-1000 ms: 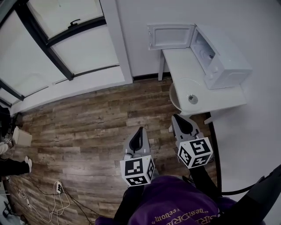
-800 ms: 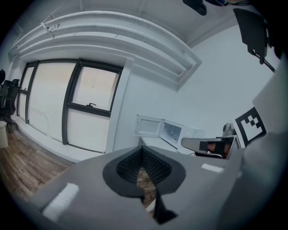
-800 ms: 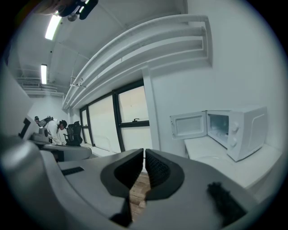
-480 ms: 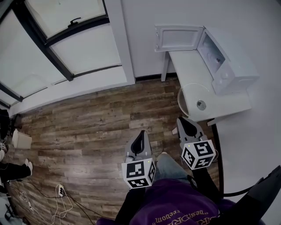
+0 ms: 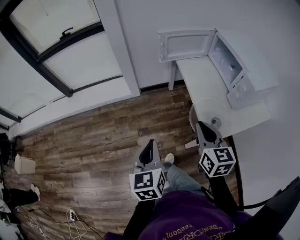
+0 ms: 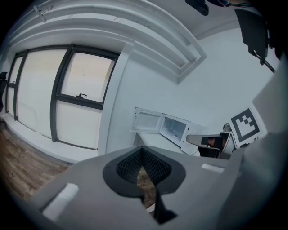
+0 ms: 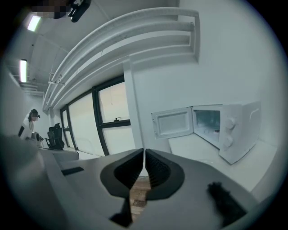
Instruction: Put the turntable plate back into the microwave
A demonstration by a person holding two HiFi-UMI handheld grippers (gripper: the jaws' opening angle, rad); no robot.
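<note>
Operator: What finish do the microwave [image 5: 243,65] and table [image 5: 201,79] have?

Technician: Both are white. The turntable plate [image 5: 204,108] is pale. The floor [image 5: 93,136] shows brown wood planks; the window frames [image 5: 44,69] are black.

Operator: And the left gripper [image 5: 149,143] and right gripper [image 5: 205,126]?

Technician: Grey bodies, black ribbed pads [image 7: 157,168], black-and-white square markers. The person's garment [image 5: 183,215] is purple.

Lighting's soft and flat, mostly daylight off the big windows [image 5: 77,63], which blow out to plain white with zero detail. A ceiling strip light [image 7: 23,70] glares at the upper left of the right gripper view. Shadows are faint, and colours look washed-out and greyish-blue. Both gripper views are heavy fisheye, with black corners and bowed lines. The left gripper [image 6: 142,152] and right gripper [image 7: 144,155] look soft up close to the lens. In the head view the white microwave [image 5: 234,65] nearly melts into the wall [image 5: 154,14].
</note>
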